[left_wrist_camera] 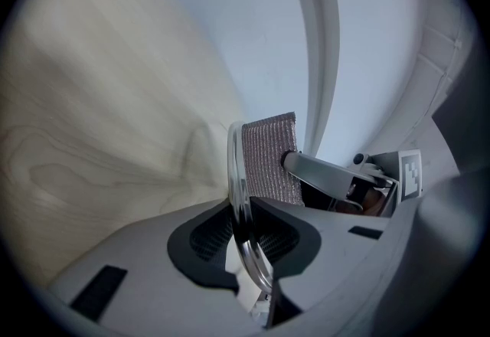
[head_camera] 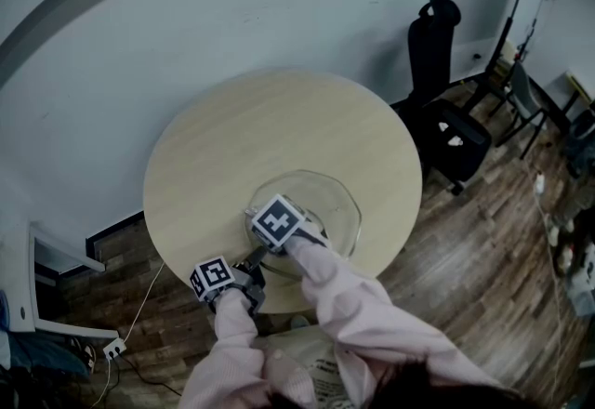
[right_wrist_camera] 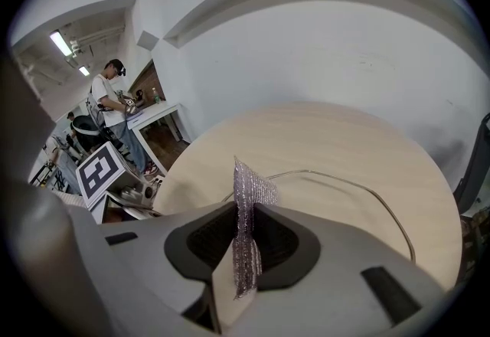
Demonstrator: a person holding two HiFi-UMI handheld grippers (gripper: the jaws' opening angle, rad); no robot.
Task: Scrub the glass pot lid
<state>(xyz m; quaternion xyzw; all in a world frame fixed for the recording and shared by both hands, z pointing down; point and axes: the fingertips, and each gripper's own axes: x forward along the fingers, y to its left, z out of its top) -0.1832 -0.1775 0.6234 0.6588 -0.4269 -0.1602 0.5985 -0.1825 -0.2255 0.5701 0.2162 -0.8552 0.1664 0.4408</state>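
A clear glass pot lid (head_camera: 327,197) with a metal rim lies near the front edge of the round wooden table (head_camera: 232,138). My left gripper (left_wrist_camera: 243,213) is shut on the lid's rim (left_wrist_camera: 236,167), which runs edge-on between its jaws. In the head view, the left gripper (head_camera: 251,262) meets the lid's near left edge. My right gripper (right_wrist_camera: 246,220) is shut on a silver mesh scrub pad (right_wrist_camera: 249,209). The right gripper (head_camera: 276,222) holds the pad over the lid's left part. In the left gripper view the scrub pad (left_wrist_camera: 269,158) stands right against the rim. The lid's rim (right_wrist_camera: 360,186) curves away to the right.
A black office chair (head_camera: 446,119) stands to the right of the table. A white wall runs behind it. On the wooden floor at the left lies a white power strip (head_camera: 113,349) with a cable. Far off, a person (right_wrist_camera: 111,94) stands at a counter.
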